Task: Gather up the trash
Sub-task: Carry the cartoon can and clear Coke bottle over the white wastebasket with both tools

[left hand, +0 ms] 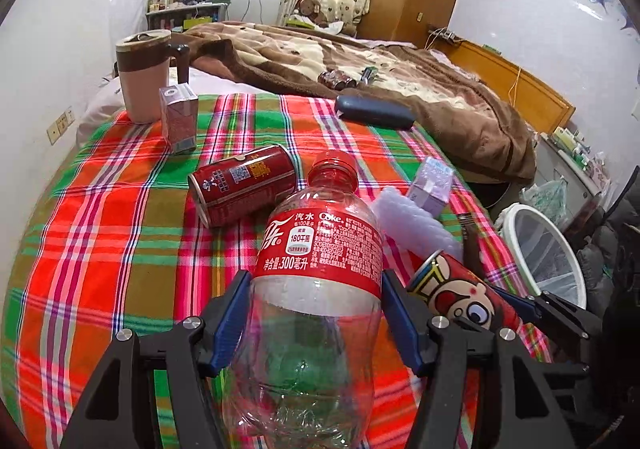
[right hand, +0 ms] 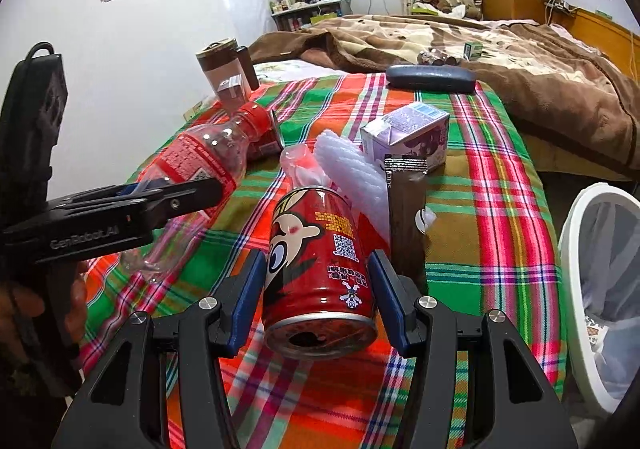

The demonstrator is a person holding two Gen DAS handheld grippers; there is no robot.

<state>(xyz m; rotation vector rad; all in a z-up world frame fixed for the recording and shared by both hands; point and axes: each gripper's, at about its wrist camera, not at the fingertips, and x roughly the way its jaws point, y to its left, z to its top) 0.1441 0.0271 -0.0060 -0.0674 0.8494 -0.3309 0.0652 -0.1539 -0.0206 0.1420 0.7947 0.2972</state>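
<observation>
The left gripper [left hand: 316,313] holds the clear plastic cola bottle with a red label [left hand: 316,249], low in the middle of its view, and only this view shows the red can lying on its side [left hand: 244,185] behind it. The right gripper [right hand: 316,297] holds the red cartoon can [right hand: 320,273]. At the right edge, the white bin with a clear bag [right hand: 576,249] is cut off, and there may be some scraps inside.
</observation>
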